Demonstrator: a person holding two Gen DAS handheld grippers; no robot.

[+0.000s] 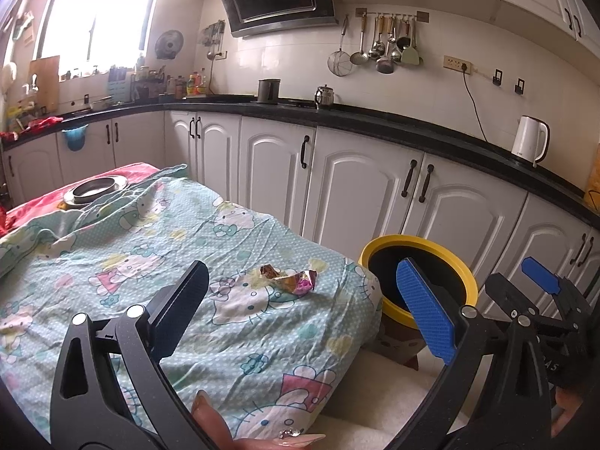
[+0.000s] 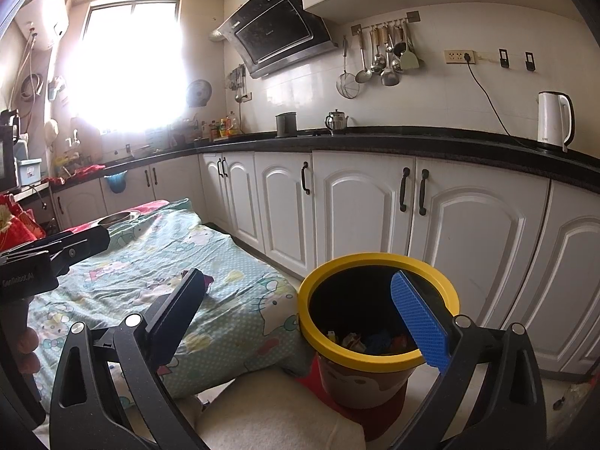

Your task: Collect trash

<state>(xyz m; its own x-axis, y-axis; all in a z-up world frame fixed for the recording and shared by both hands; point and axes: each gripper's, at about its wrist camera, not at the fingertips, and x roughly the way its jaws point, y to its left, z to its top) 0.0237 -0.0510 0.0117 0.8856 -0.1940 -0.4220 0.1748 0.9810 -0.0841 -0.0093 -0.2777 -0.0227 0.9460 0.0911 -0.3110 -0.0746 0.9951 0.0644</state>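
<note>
Your left gripper (image 1: 303,315) is spread wide and empty, the crumpled wrapper (image 1: 290,278) lying on the sheet (image 1: 225,337) just beyond its fingertips, lined up for a pinch. Your right gripper (image 2: 300,318), released too, frames the bin (image 2: 378,307), probably ready for the drop.

Daylight floods in from the window (image 2: 131,63) at abt 10 o'clock; in the right wrist view it's blown out to pure white, glare washing over the wall and counter nearby. Left wrist view: window (image 1: 97,18) also overexposed, less so. Rest of room evenly lit, soft shadows only. Heavy fisheye bend: countertop (image 1: 375,120) curves, corners go dark w/ vignette. Focus decent at centre, softer twd edges.
</note>
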